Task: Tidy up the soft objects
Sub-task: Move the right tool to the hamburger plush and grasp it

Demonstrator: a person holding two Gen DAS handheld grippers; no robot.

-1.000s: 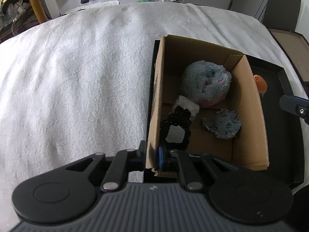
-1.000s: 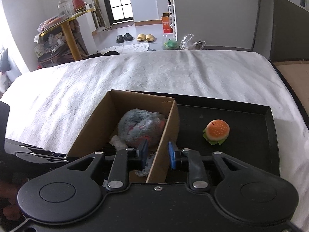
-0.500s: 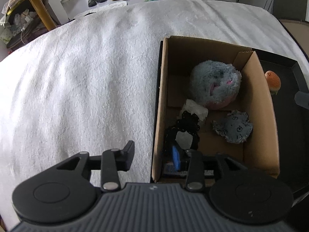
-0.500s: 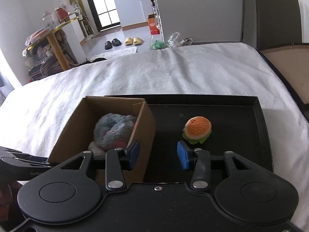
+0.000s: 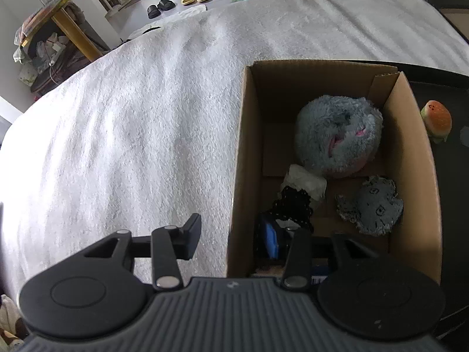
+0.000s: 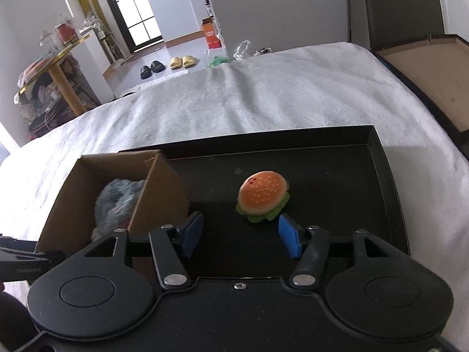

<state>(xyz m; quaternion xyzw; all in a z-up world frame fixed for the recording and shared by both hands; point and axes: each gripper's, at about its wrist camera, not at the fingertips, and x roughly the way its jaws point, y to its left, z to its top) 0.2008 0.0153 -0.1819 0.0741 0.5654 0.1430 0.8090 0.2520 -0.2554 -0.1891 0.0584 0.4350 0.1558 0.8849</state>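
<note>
A cardboard box (image 5: 240, 152) (image 6: 158, 193) stands at the left end of a black tray (image 6: 387, 182) on a white blanket. It holds a fluffy grey plush (image 5: 337, 135), a small grey cloth toy (image 5: 369, 208), a white wad (image 5: 304, 180) and a black lacy piece (image 5: 293, 208). My left gripper (image 5: 231, 239) is open, its fingers straddling the box's near-left wall without touching it. A burger plush (image 6: 262, 195) (image 5: 436, 120) sits on the tray right of the box. My right gripper (image 6: 239, 236) is open just in front of the burger.
The white blanket (image 5: 117, 146) covers the bed on the left and beyond the tray. A brown board (image 6: 425, 73) lies at the far right. A table with clutter (image 6: 49, 67), shoes and bags are on the floor behind.
Both grippers let go of the box walls and opened wide. My right gripper moved right, from the box's right wall to in front of the burger.
</note>
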